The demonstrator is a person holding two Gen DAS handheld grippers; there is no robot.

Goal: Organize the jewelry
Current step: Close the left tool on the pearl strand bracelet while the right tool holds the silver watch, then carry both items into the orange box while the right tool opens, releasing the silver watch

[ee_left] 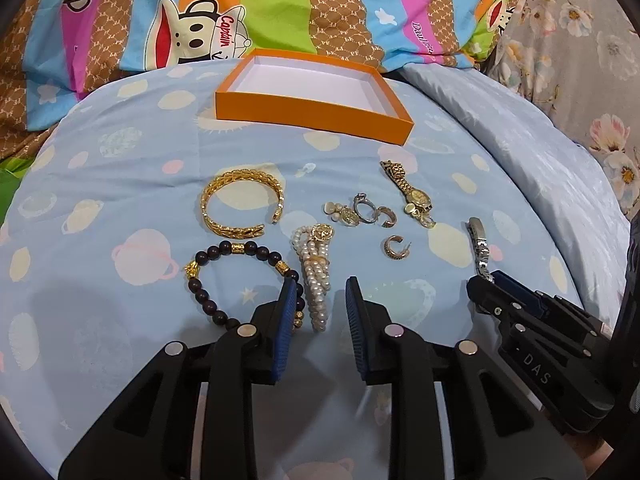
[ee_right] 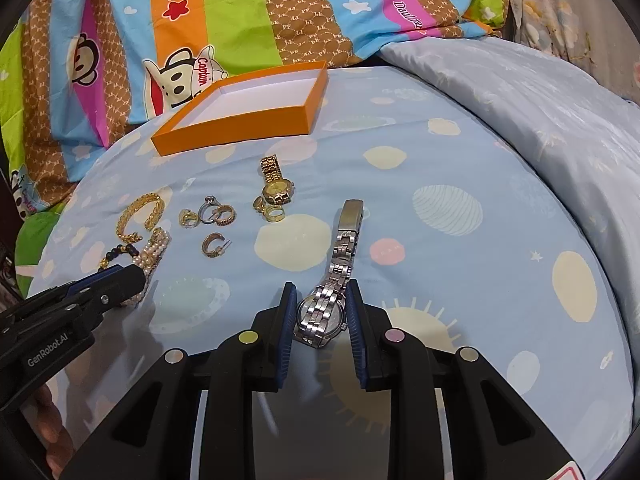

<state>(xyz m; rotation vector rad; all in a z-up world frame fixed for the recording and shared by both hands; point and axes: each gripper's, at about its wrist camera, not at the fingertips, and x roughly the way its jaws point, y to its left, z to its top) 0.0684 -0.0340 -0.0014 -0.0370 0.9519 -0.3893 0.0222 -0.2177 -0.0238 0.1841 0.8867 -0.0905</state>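
Note:
An empty orange box (ee_left: 304, 114) (ee_right: 240, 124) sits at the back of the blue sheet. My left gripper (ee_left: 320, 292) is open, its jaws on either side of the near end of a pearl bracelet (ee_left: 314, 276). A dark bead bracelet (ee_left: 240, 256) lies just left of it. My right gripper (ee_right: 320, 300) is open, its jaws on either side of the case of a silver watch (ee_right: 324, 312); the strap (ee_left: 480, 246) runs away from it. A gold bangle (ee_left: 240, 204), a gold watch (ee_left: 412, 192) and several rings and earrings (ee_left: 368, 212) lie between.
A striped cartoon-print pillow (ee_left: 200, 32) lies behind the box. A pale blue quilt (ee_left: 540, 152) is bunched at the right. A hoop earring (ee_right: 214, 244) lies alone in front of the ring cluster.

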